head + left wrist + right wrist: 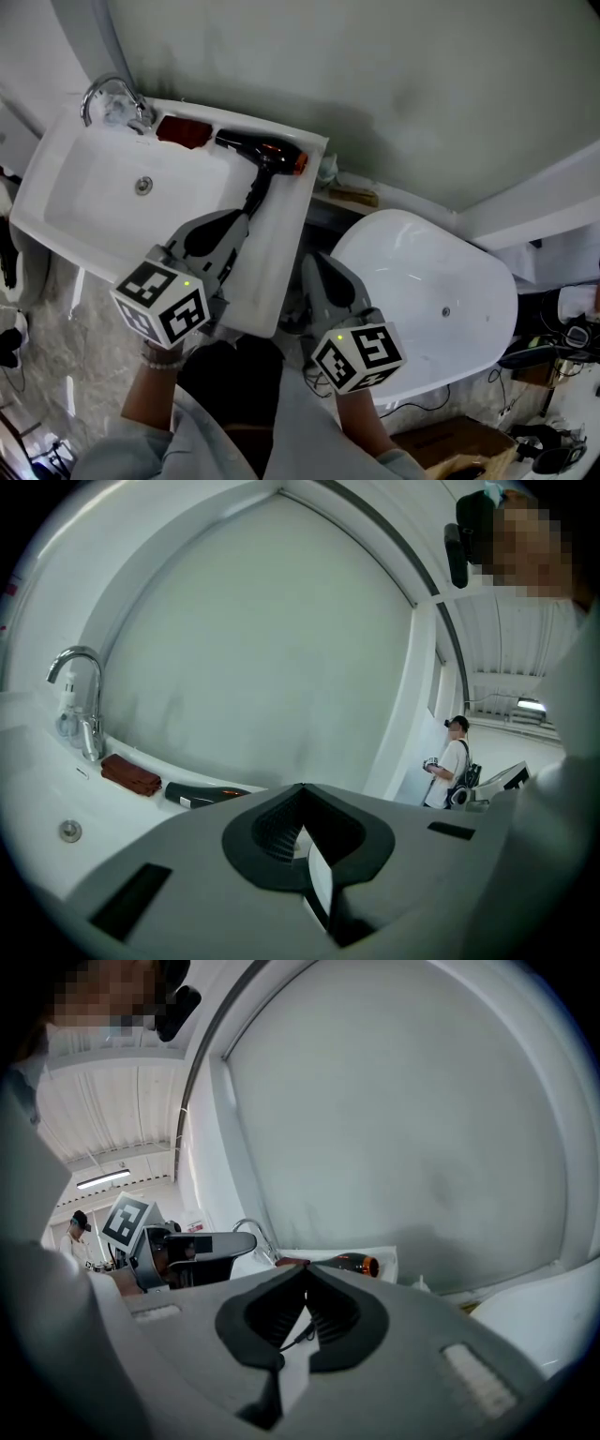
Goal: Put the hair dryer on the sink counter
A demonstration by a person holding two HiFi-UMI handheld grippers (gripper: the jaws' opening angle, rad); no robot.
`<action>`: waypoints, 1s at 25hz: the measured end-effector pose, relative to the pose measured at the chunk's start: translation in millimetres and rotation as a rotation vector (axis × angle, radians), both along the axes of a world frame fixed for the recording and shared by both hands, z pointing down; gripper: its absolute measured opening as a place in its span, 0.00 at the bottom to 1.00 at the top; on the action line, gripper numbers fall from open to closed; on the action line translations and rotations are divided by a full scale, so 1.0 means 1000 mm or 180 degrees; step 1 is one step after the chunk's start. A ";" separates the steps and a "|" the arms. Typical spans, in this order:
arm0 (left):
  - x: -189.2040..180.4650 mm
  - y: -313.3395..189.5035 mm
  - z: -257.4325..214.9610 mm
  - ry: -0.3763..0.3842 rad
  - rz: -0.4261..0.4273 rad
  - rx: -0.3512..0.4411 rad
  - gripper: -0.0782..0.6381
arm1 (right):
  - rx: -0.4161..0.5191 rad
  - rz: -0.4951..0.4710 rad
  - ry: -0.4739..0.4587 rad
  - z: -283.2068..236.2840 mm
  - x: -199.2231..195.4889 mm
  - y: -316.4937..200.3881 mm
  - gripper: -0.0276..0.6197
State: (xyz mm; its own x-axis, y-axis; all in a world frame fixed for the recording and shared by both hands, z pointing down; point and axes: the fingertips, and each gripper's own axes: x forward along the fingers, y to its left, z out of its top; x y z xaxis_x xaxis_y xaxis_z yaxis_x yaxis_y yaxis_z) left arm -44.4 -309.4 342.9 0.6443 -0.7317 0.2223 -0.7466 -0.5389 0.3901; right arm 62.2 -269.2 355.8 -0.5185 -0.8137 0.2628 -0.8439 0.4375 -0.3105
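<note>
My left gripper and right gripper are both pressed together, empty; the dryer lies on the counter.

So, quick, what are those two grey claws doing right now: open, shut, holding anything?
Left gripper: closed, holding nothing.
Right gripper: closed, holding nothing.

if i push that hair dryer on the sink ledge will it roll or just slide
The hair dryer lies flat with its handle angled off the barrel, so it probably won't roll far. Its glossy shell on the smooth sink ledge would likely slide or pivot. It looks rigid.
</note>
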 end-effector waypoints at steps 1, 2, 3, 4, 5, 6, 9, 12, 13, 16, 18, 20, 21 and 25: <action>-0.002 0.001 -0.001 0.0014 -0.0018 0.0011 0.12 | -0.0003 0.0016 0.0000 0.000 0.000 0.002 0.04; -0.004 0.001 -0.002 0.0021 -0.0025 0.0022 0.12 | -0.0004 0.0034 0.0002 0.001 -0.001 0.004 0.04; -0.006 0.002 -0.002 0.0026 -0.0021 0.0033 0.12 | -0.0006 0.0052 0.0007 0.001 -0.002 0.006 0.04; -0.008 0.004 -0.003 0.0037 -0.0014 0.0040 0.12 | -0.0010 0.0071 0.0011 0.002 -0.004 0.009 0.04; -0.010 0.006 -0.004 0.0056 -0.0009 0.0039 0.12 | -0.0017 0.0092 0.0017 0.002 -0.005 0.013 0.04; -0.011 0.009 -0.005 0.0076 -0.0001 0.0035 0.12 | -0.0022 0.0113 0.0023 0.003 -0.006 0.016 0.04; -0.017 0.018 -0.007 0.0110 0.0051 0.0036 0.12 | -0.0014 0.0174 0.0039 0.000 -0.013 0.026 0.04; -0.026 0.029 -0.011 0.0131 0.0114 0.0046 0.12 | 0.0006 0.0211 0.0066 -0.004 -0.025 0.037 0.04; -0.030 0.033 -0.012 0.0157 0.0132 0.0047 0.12 | 0.0016 0.0217 0.0073 -0.006 -0.029 0.041 0.04; -0.041 0.042 -0.016 0.0252 0.0174 0.0054 0.12 | 0.0038 0.0239 0.0095 -0.009 -0.043 0.052 0.04; -0.050 0.050 -0.020 0.0288 0.0190 0.0081 0.12 | 0.0040 0.0256 0.0107 -0.010 -0.052 0.060 0.04; -0.058 0.059 -0.026 0.0320 0.0216 0.0110 0.12 | 0.0050 0.0269 0.0116 -0.012 -0.061 0.069 0.04; -0.062 0.064 -0.028 0.0337 0.0231 0.0119 0.12 | 0.0058 0.0274 0.0121 -0.013 -0.066 0.073 0.04; -0.078 0.080 -0.033 0.0373 0.0261 0.0149 0.12 | 0.0089 0.0294 0.0135 -0.016 -0.085 0.089 0.04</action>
